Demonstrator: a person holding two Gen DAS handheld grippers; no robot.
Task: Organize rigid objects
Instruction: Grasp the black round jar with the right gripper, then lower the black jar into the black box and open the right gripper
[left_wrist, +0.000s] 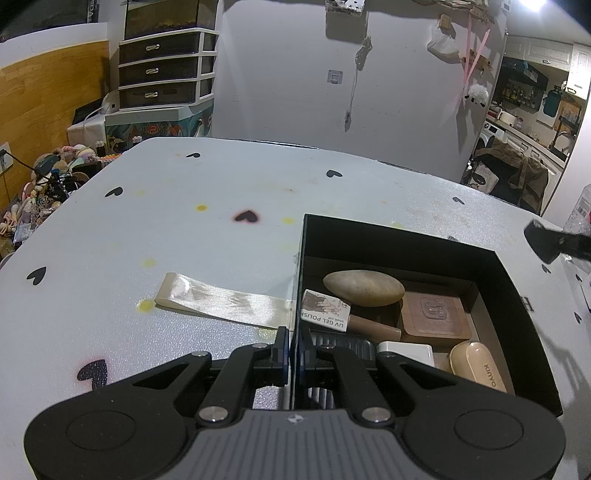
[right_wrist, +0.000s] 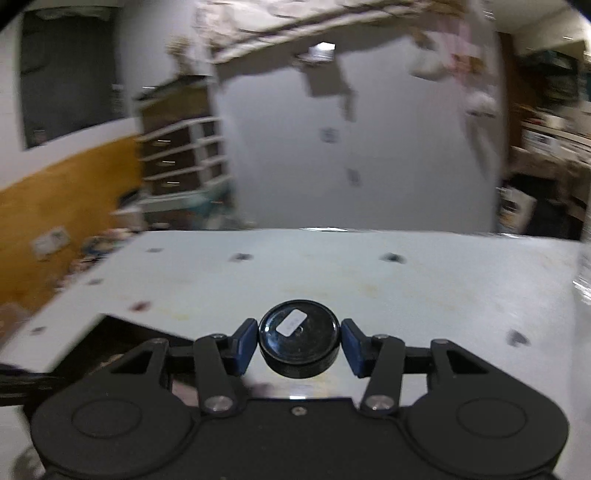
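The right gripper (right_wrist: 299, 343) holds a small round black puck with a white label (right_wrist: 298, 345) clamped across its width between both blue pads (right_wrist: 244, 345), above the white heart-dotted table (right_wrist: 332, 280). The left gripper (left_wrist: 293, 350) is pinched shut on the near wall of the open black cardboard box (left_wrist: 402, 236), which holds a smooth tan stone (left_wrist: 364, 288) and a brown rectangular block (left_wrist: 436, 314). The puck looks rigid, light and glossy, so likely slippery; gripping its curved rim at the widest part seems soundest.

right gripper (right_wrist: 299, 341), black round tin (right_wrist: 298, 343) between jaws
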